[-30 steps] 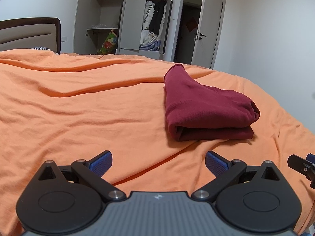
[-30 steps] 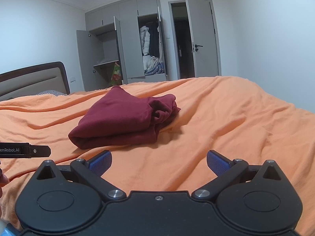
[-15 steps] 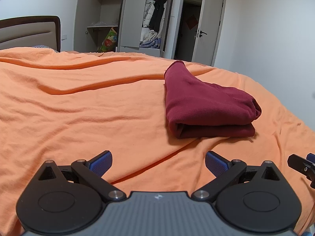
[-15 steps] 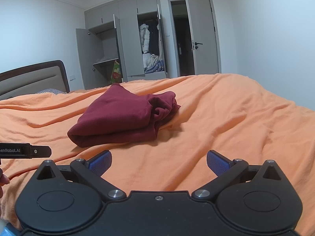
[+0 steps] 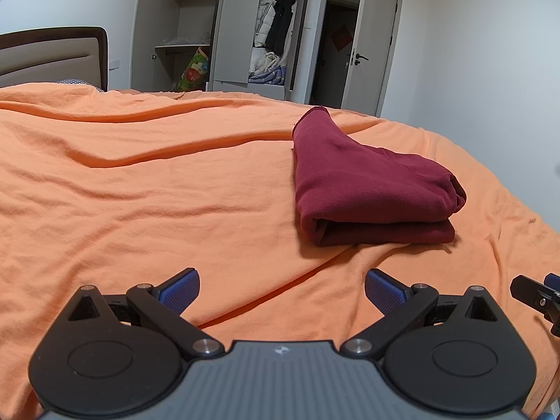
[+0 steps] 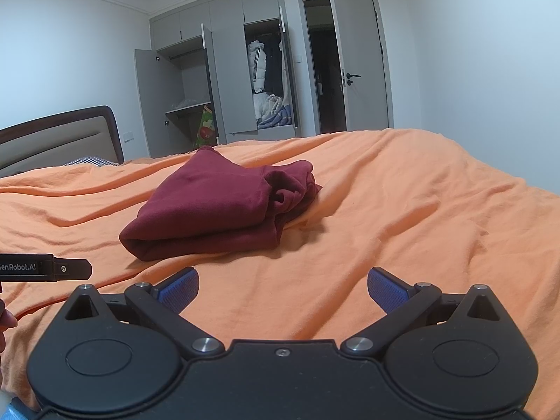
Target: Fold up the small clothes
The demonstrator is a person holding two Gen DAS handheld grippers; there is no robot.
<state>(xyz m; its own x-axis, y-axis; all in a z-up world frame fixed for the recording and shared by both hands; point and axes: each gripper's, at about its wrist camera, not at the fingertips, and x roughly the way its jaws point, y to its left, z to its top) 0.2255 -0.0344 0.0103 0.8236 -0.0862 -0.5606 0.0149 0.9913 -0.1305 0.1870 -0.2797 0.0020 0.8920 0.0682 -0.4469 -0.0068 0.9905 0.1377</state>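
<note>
A dark red garment (image 5: 367, 189) lies folded into a thick bundle on the orange bedsheet (image 5: 157, 182), ahead and to the right in the left wrist view. From the right wrist view the same garment (image 6: 217, 210) sits ahead and to the left, its bunched end turned to the right. My left gripper (image 5: 281, 288) is open with nothing between its blue pads, well short of the bundle. My right gripper (image 6: 282, 288) is open and empty too, also short of it. Part of the left gripper's body (image 6: 45, 267) shows at the left edge of the right wrist view.
The orange sheet (image 6: 402, 217) is wrinkled and slopes off at the right. A padded headboard (image 5: 52, 56) stands at the far left. Behind the bed are an open wardrobe (image 5: 269, 35) with hanging clothes and an open door (image 5: 371, 49).
Both grippers have tilted or drawn back slightly, so the folded garment sits a little lower and nearer in both views. The garment itself has not moved, and both grippers stay open.
</note>
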